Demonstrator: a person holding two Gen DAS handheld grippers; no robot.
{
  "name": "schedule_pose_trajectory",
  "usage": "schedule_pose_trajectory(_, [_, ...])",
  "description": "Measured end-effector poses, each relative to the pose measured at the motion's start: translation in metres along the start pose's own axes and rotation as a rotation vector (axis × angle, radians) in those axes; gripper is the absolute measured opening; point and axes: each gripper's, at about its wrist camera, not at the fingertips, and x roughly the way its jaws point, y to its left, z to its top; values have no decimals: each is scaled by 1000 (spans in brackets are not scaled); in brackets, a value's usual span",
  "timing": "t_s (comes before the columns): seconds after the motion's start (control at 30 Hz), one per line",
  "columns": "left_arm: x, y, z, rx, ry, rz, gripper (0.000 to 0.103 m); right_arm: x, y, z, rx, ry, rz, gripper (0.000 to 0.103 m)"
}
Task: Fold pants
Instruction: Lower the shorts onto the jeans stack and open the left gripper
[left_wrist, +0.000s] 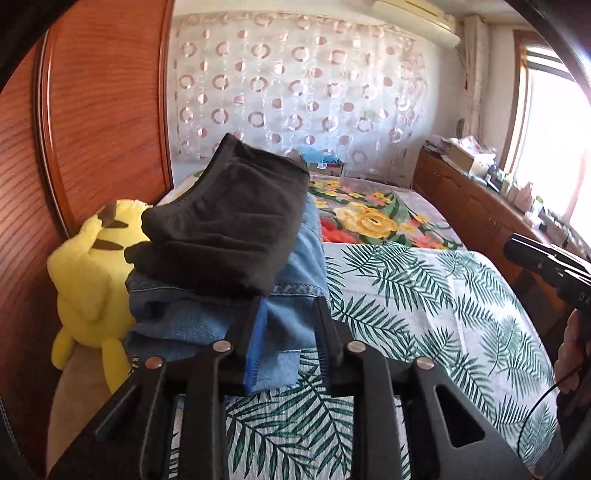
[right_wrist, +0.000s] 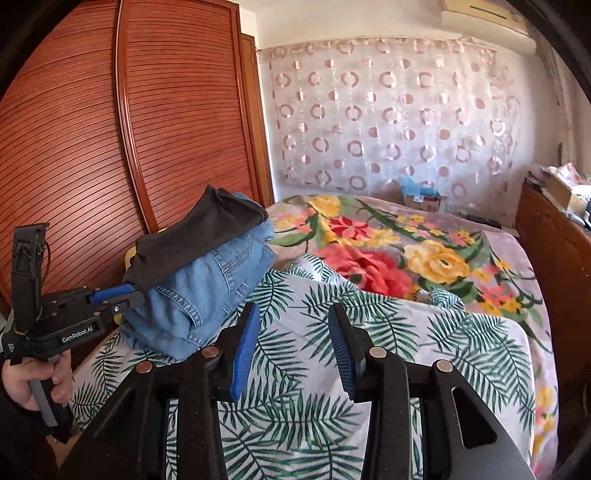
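Folded dark pants (right_wrist: 199, 229) rest on folded jeans (right_wrist: 207, 288) at the bed's (right_wrist: 369, 332) near-left corner; I judge them soft, light and slippery, best gripped at the thick folded edge. My left hand-held gripper (right_wrist: 135, 291), marked "GenRobot.AI", meets the stack, grip unclear; the right hand-held gripper (right_wrist: 291, 350) gapes empty.

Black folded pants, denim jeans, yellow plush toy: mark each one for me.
Black folded pants (left_wrist: 229, 221), left wrist view, middle of the top fabric.
Denim jeans (right_wrist: 207, 288), right wrist view, side of the folded stack under the black pair.
Yellow plush toy (left_wrist: 88, 273), left wrist view, its body.
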Motion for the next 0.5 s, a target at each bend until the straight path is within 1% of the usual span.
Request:
schedule_pose_trajectory(0.03, [-2, -2, 0, 9, -2, 0, 30, -3, 1, -3, 3, -1, -9, 41])
schedule_pose_trajectory(0.13, [-11, -7, -1, 25, -13, -22, 44, -16, 6, -12, 22, -7, -26, 42])
schedule_pose_trajectory(0.23, [-19, -17, 0, 53, -19, -31, 45, -33, 10, -22, 39, -9, -45, 43])
schedule_pose_trajectory(0.3, [-26, -25, -1, 70, -29, -44, 55, -43, 11, -26, 48, -8, -52, 43])
schedule_pose_trajectory(0.37, [-31, -32, -1, 80, -40, -61, 76, -55, 13, -30, 49, -18, -68, 46])
schedule_pose_trajectory(0.4, [-35, -36, -1, 85, -48, -73, 80, -63, 13, -33, 46, -25, -79, 47])
schedule_pose_trajectory(0.5, [-43, -47, -1, 103, -56, -86, 86, -81, 14, -39, 48, -33, -106, 52])
